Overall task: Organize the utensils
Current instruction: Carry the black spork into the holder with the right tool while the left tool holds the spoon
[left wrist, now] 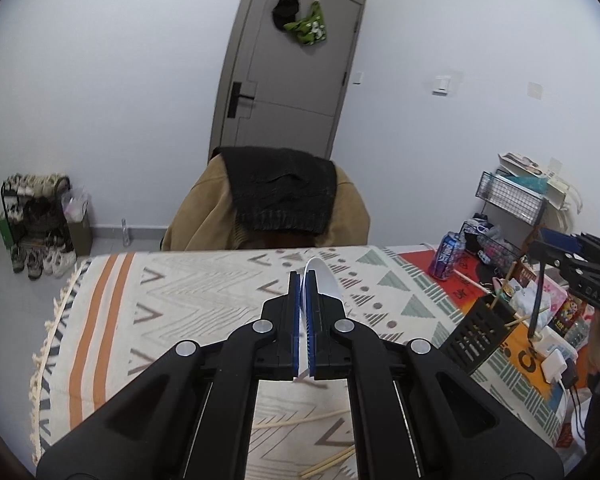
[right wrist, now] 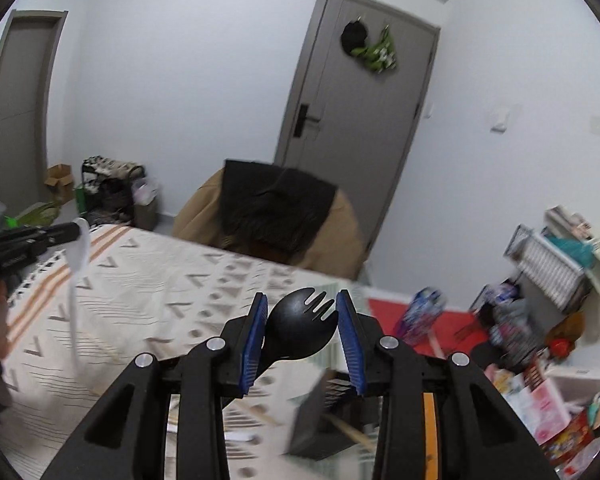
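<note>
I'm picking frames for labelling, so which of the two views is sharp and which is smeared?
Left wrist view: sharp, left gripper and white spoon crisp, only fisheye bending at the edges. Right wrist view: motion blur smears the table clutter and black utensil holder; the black spork stays fairly clear.

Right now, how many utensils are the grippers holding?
2. A white spoon is clamped in the left gripper; a black spork sits in the right gripper. Chopsticks elsewhere aren't counted.

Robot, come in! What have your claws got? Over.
Left claw shut on white spoon. Right claw holding black spork. Holder unblocked.
</note>
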A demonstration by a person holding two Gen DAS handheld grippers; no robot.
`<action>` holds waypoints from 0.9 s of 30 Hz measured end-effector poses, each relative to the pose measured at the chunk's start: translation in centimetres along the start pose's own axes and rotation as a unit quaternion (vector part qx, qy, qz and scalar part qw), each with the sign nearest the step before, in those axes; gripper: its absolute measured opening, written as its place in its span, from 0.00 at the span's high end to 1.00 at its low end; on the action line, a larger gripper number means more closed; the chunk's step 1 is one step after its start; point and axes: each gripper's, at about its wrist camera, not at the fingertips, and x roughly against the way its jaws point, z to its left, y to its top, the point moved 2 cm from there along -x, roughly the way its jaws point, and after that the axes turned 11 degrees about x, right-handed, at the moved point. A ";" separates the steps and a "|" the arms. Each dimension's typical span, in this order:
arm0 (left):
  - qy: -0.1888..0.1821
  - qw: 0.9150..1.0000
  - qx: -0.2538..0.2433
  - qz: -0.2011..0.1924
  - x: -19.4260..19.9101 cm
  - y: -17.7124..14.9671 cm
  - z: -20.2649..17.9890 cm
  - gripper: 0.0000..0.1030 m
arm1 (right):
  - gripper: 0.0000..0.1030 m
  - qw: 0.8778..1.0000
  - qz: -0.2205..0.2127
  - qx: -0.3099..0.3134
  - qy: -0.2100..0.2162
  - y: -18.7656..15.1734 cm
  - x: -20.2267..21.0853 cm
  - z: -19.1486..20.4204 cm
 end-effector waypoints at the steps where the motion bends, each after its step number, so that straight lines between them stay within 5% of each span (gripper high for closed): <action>1: -0.002 1.000 -0.005 -0.001 0.0 0.1 -0.6 0.96 | 0.66 1.000 -0.003 0.004 -0.010 -0.2 0.1 -0.4; 16: -0.015 0.999 -0.033 -0.001 -0.7 -0.1 -5.8 0.96 | 0.66 0.985 0.005 0.111 -0.133 -3.7 -3.4 -2.3; 23: -0.013 0.999 -0.037 -0.002 -1.0 -0.1 -6.6 0.96 | 0.66 0.978 0.026 0.164 -0.128 -5.1 -5.0 0.0; 24: -0.012 0.999 -0.037 -0.002 -1.0 -0.1 -6.7 0.96 | 0.64 0.981 0.030 0.155 -0.114 -5.1 -4.9 0.0; 26: -0.013 0.999 -0.037 -0.005 -1.0 0.0 -7.0 0.96 | 0.37 0.991 0.034 0.108 -0.066 -4.9 -4.2 -0.9; 27: -0.013 0.999 -0.038 -0.006 -1.0 0.1 -7.2 0.96 | 0.33 0.995 0.026 0.085 -0.054 -4.8 -3.6 -1.5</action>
